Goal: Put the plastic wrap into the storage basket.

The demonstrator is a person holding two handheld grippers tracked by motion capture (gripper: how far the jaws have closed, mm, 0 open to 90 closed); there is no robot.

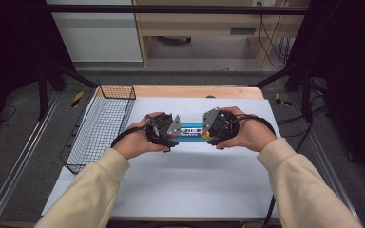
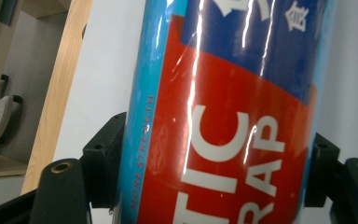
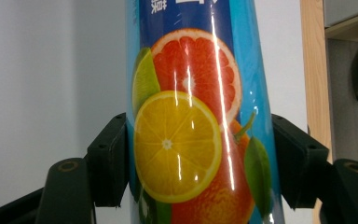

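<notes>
Blue plastic-wrap roll [image 2: 223, 116] with red panel, white lettering, citrus pictures.

A wooden tabletop [image 1: 195, 91] carries a white sheet [image 1: 195, 175] that covers most of it, leaving a strip of bare wood along the far edge. A black wire basket [image 1: 100, 128] stands at the sheet's left edge, overhanging the tabletop's side.

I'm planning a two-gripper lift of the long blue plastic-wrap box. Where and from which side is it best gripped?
Probably at its two ends, one gripper from each end along its length. The plastic-wrap box lies crosswise, long and narrow, and the left gripper and right gripper already clamp its narrow sides that way, jaws snug.
</notes>
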